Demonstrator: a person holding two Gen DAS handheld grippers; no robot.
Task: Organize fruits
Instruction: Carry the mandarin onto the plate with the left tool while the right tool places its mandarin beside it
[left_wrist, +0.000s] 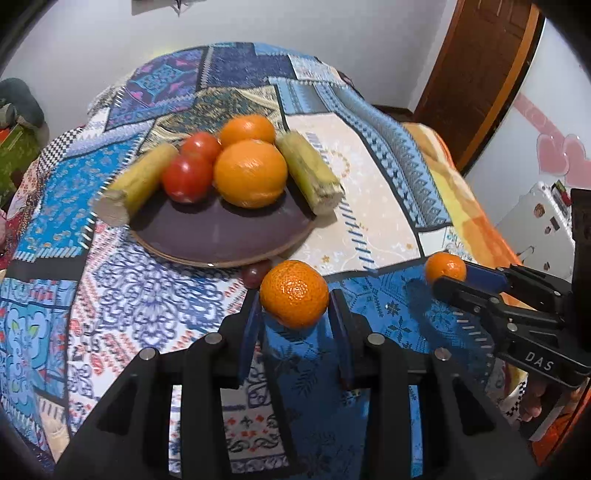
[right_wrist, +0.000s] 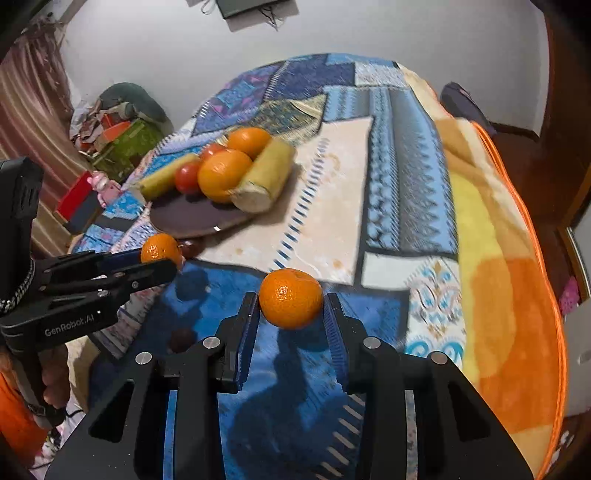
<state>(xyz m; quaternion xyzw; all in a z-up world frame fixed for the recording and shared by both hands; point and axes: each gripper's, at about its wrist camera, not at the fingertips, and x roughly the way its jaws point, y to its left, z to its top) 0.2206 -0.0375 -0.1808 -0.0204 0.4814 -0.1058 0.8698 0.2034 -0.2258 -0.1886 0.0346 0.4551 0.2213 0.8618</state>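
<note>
Two oranges (left_wrist: 250, 172), two tomatoes (left_wrist: 187, 178) and two cane pieces (left_wrist: 309, 172) fill the brown plate (left_wrist: 221, 236) beyond both jaws. Left gripper (left_wrist: 294, 295) pinches one mandarin (left_wrist: 294, 293); right gripper (right_wrist: 291, 299) pinches the other mandarin (right_wrist: 290, 298), each narrowly parted.

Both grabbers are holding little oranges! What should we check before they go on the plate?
1. Left gripper pinching its mandarin: ok.
2. Right gripper pinching the other mandarin: ok.
3. Both mandarins lifted off the cloth: ok, shadows lie below them.
4. Bare room on the plate: ok, its near half is free.
5. Small dark fruit by the plate's near rim, in the way: not ok.
6. Piled oranges steady: cannot tell.
</note>
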